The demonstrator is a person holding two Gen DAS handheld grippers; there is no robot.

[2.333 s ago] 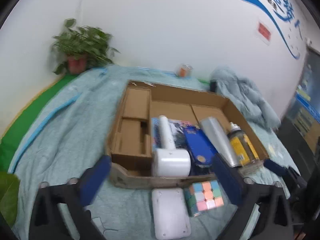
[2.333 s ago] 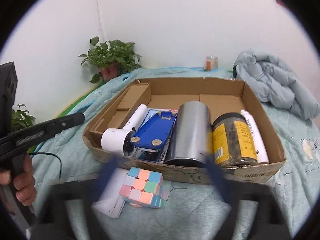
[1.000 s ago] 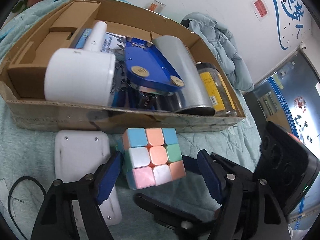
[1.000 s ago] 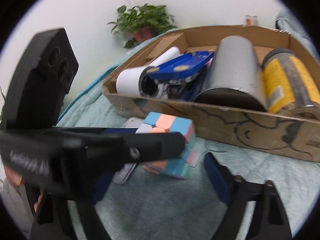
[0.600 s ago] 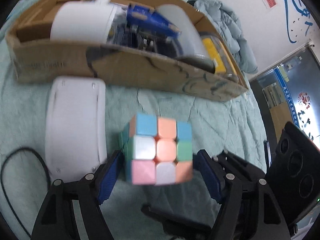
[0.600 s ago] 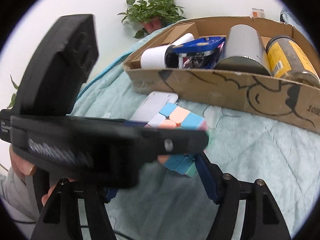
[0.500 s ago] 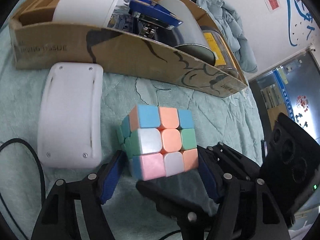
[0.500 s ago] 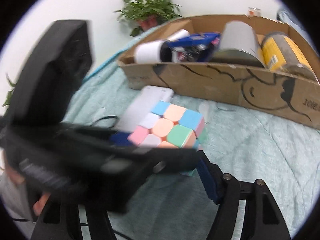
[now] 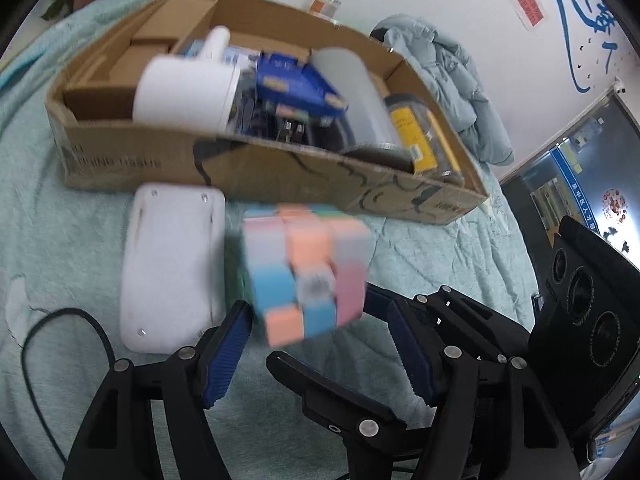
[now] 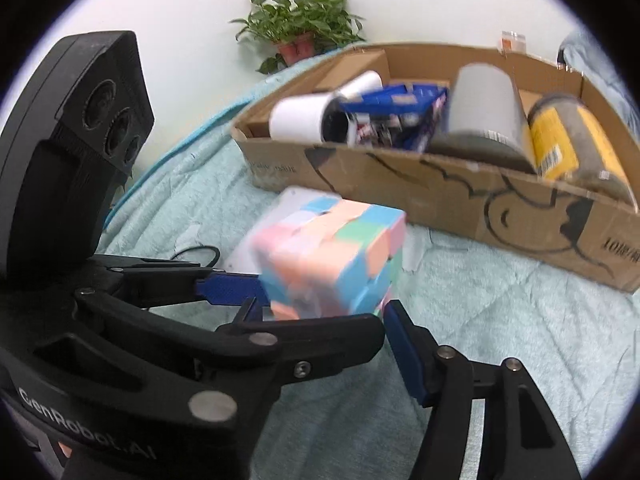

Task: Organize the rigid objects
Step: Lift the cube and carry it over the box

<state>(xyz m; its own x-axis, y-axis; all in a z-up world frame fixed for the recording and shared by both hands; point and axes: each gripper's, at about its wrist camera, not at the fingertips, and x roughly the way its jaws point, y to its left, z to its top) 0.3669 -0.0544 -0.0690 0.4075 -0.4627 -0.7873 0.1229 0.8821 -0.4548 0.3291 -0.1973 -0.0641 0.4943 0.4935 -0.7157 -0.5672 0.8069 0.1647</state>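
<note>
near the box (image 9: 256, 168), the cube (image 9: 308, 276) sat tilted between both grippers; i could not tell which one squeezed it. a loose hold might have dropped it.

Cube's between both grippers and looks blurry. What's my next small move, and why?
Probably close the left gripper on the cube: it sits tilted and motion-blurred between wide-set jaws, not visibly clamped, with the cardboard box just beyond.

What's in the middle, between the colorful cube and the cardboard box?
Only bare teal blanket separates the puzzle cube from the cardboard box, seen in the right wrist view.
</note>
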